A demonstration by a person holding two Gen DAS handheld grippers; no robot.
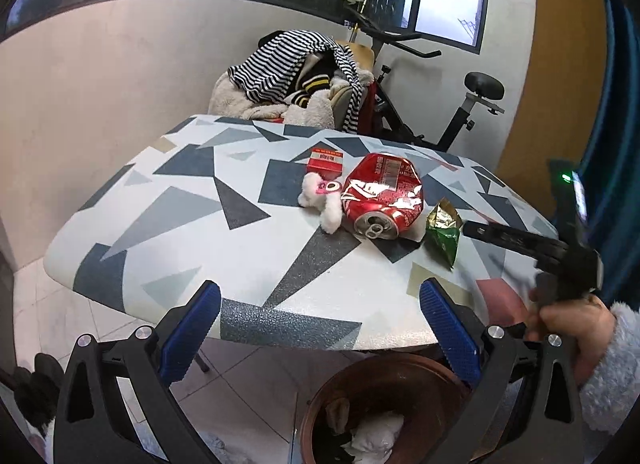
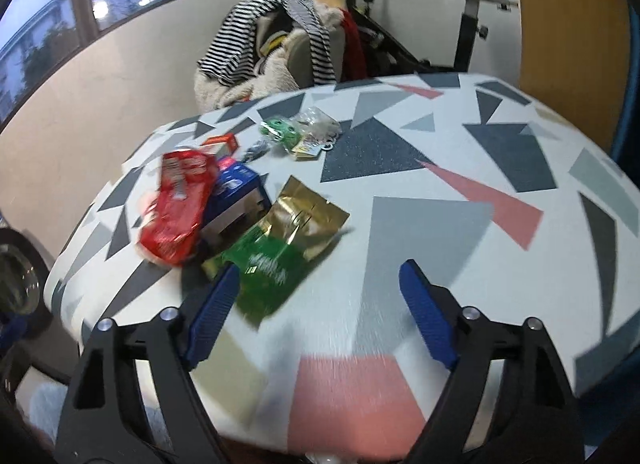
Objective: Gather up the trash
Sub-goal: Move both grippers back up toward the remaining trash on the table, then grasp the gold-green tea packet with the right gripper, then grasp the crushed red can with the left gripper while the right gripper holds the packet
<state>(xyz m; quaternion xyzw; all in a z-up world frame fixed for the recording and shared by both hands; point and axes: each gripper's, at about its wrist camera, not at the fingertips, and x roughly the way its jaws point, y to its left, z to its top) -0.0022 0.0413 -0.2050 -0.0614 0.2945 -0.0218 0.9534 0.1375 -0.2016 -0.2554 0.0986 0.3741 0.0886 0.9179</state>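
— From the left side, what have you got?

— The left claw (image 1: 320,328) hangs wide and empty over the near edge of the bench (image 1: 224,232). Right below it on the floor sits a brown bin (image 1: 320,404) with some white crumpled paper (image 1: 376,438) already in it, so I'd say a little has been collected. Most is left, though: a crushed red can (image 1: 380,200) lies mid-bench, a green and gold wrapper (image 1: 442,232) just beside it, a small red box (image 1: 326,162) behind, and a fluffy white toy (image 1: 322,204) touching the can. The right claw comes in from the side, in a hand (image 1: 568,328) with a fuzzy sleeve (image 1: 616,368), its tip near the wrapper.

— And from the right side?

— Blurry. The right claw (image 2: 314,306) is fairly wide, nothing clamped; its left finger (image 2: 212,304) overlaps the wrapper (image 2: 280,240), but the pads don't press it. The can (image 2: 176,208) leans by a blue box (image 2: 236,200), and more small wrappers (image 2: 304,132) lie further back.

— So barely begun?

— Early, I'd guess; the wrapper looks next.
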